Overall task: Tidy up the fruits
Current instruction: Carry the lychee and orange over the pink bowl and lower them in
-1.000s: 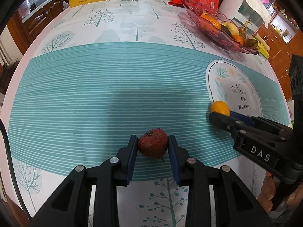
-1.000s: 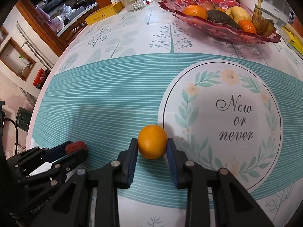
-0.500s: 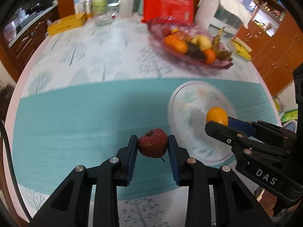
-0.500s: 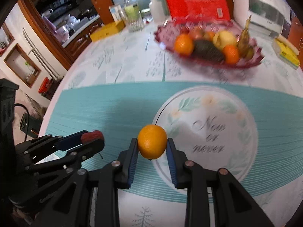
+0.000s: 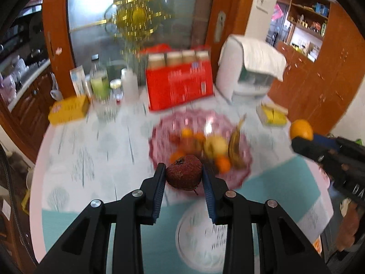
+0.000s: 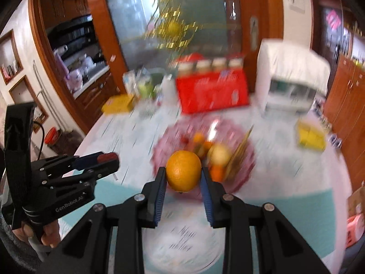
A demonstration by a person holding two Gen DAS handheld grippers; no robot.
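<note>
My left gripper (image 5: 183,175) is shut on a dark red rough-skinned fruit (image 5: 183,175), held high above the table. My right gripper (image 6: 183,175) is shut on an orange (image 6: 183,171), also lifted. Beyond both sits a pink glass fruit bowl (image 5: 164,127) with oranges, a yellow fruit and a dark banana inside. In the left wrist view the right gripper (image 5: 303,140) with its orange (image 5: 301,129) shows at the right edge. The left gripper (image 6: 109,159) with the red fruit (image 6: 106,157) shows at the left of the right wrist view. Both views are motion-blurred.
At the table's far end stand a red carton (image 5: 180,86), a white appliance under a cloth (image 5: 248,73), bottles and a glass (image 5: 105,105), and a yellow box (image 5: 68,110). Yellow packets (image 5: 273,115) lie right of the bowl. A teal runner (image 5: 282,182) crosses the tablecloth.
Both grippers have risen off the table with their fruits and moved toward the fruit bowl. The views now tilt up to show the far wall and door.
</note>
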